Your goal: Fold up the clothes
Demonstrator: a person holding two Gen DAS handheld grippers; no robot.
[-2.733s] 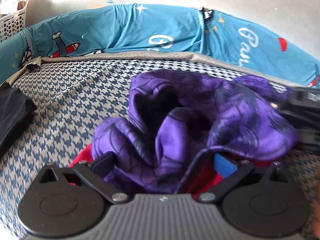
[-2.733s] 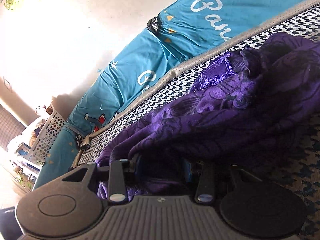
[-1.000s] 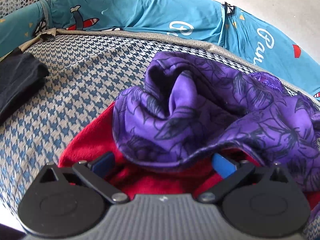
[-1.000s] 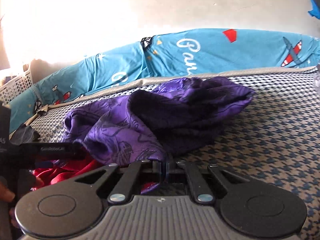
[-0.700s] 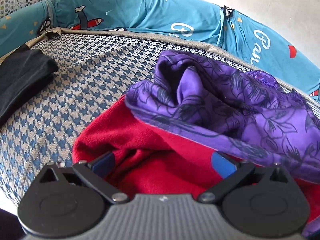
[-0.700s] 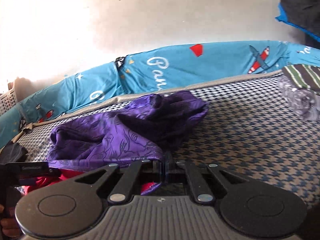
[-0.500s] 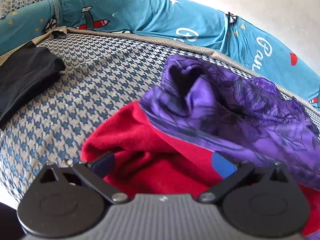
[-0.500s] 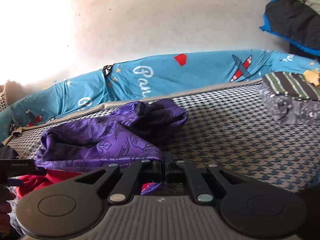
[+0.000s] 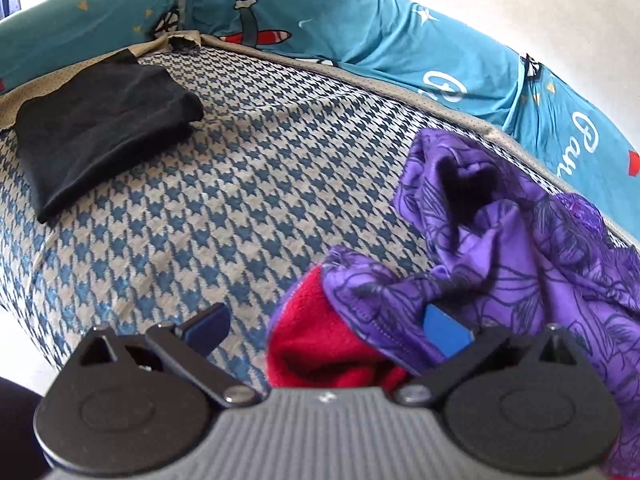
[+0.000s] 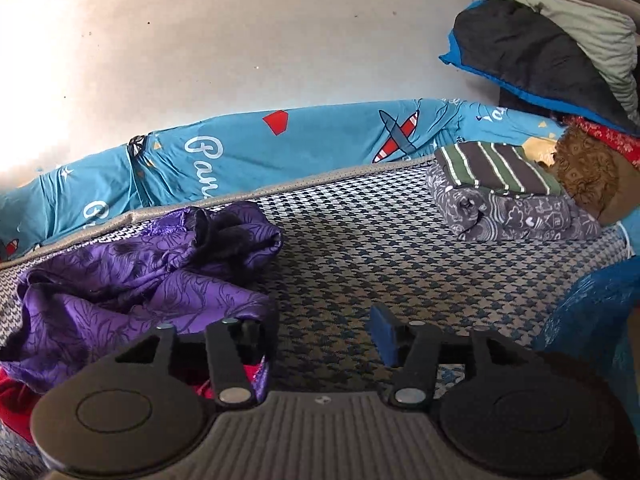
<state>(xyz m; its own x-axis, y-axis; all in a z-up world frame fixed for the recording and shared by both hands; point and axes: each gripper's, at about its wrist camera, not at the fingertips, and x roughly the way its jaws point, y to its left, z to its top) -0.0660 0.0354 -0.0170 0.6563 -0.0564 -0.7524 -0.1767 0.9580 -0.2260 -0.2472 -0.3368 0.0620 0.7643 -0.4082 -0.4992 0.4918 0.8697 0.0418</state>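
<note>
- Your left gripper [image 9: 326, 326] has its jaws wide apart. The red lining [image 9: 320, 340] of the purple garment [image 9: 520, 248] lies between the two blue pads, but the pads do not press on it, so it holds nothing.
- Your right gripper [image 10: 320, 334] is also spread wide. Only the checkered mattress [image 10: 360, 248] shows between its fingers, and it grips nothing. Its left finger is just beside the edge of the purple garment [image 10: 152, 280].
- The purple garment lies crumpled on the mattress, not folded, near the grey border at the far side. Its red inner side shows at the near edge in both views.
- A folded black cloth [image 9: 100, 120] lies at the left corner of the mattress [image 9: 224, 208], well apart from the purple garment.
- At the right end of the mattress a striped folded piece [image 10: 496, 170] lies on a grey patterned folded piece [image 10: 512, 212].
- A blue sheet with airplanes [image 10: 320, 136] runs along the wall behind the mattress.
</note>
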